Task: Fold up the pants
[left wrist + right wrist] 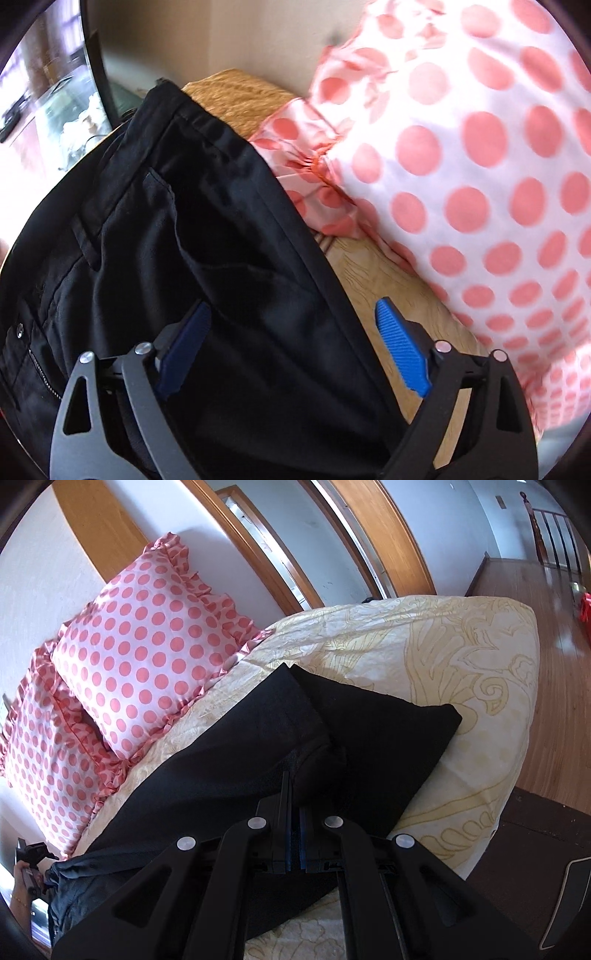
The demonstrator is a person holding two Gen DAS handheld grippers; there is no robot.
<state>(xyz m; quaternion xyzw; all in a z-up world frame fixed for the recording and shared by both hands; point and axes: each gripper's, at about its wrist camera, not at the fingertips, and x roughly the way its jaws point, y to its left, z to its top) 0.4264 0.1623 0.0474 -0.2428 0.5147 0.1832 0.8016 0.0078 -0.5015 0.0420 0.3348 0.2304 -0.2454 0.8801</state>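
Black pants point(258, 738) lie along a cream patterned bedspread point(461, 672), the two leg ends spread apart at the far end. My right gripper point(293, 786) is shut on a fold of the pants' fabric near the legs. In the left wrist view the waist part of the pants point(184, 221), with pocket, belt loop and zipper, fills the left side. My left gripper point(291, 332) is open, its blue fingers point(400, 347) straddling the pants' right edge, the left finger over the fabric, the right finger over the bedspread point(373, 277).
Two pink polka-dot ruffled pillows point(147, 657) lie at the head of the bed, close beside the pants; one fills the right of the left wrist view point(480, 166). The bed's edge drops to a wooden floor point(546, 720) on the right. A wooden headboard point(99, 528) stands behind.
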